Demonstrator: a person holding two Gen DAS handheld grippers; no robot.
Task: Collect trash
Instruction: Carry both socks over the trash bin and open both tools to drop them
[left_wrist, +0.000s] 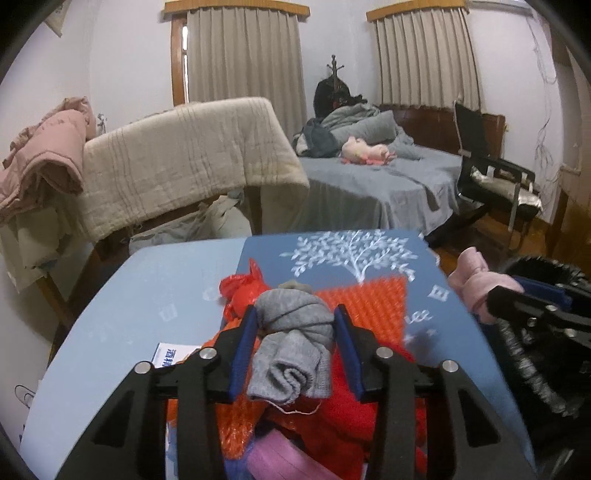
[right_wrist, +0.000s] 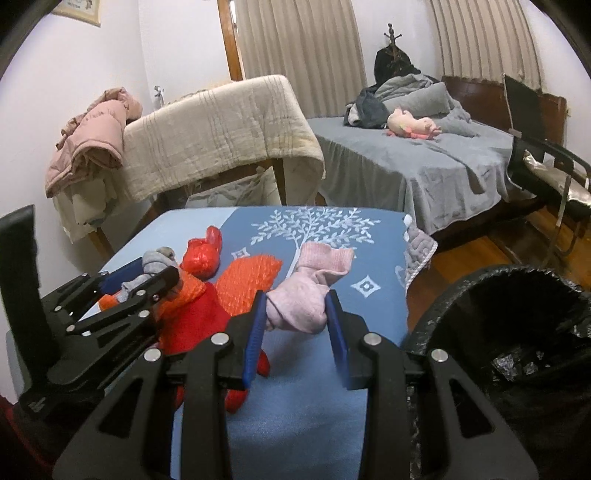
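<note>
Blue table (left_wrist: 155, 280), grey sock (left_wrist: 295, 343) between left jaws, pink sock (right_wrist: 299, 299) between right jaws

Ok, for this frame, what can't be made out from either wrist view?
- Black-lined trash bin: its contents are lost in the dark liner in the right wrist view, and the frame's right edge cuts it off in the left.
- White printed card: left gripper covers half; its text is too small to read.
- Pink ribbed item: bottom edge and gripper hide it.

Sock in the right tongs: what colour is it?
Pale pink sock; it shows best in the right wrist view.
</note>
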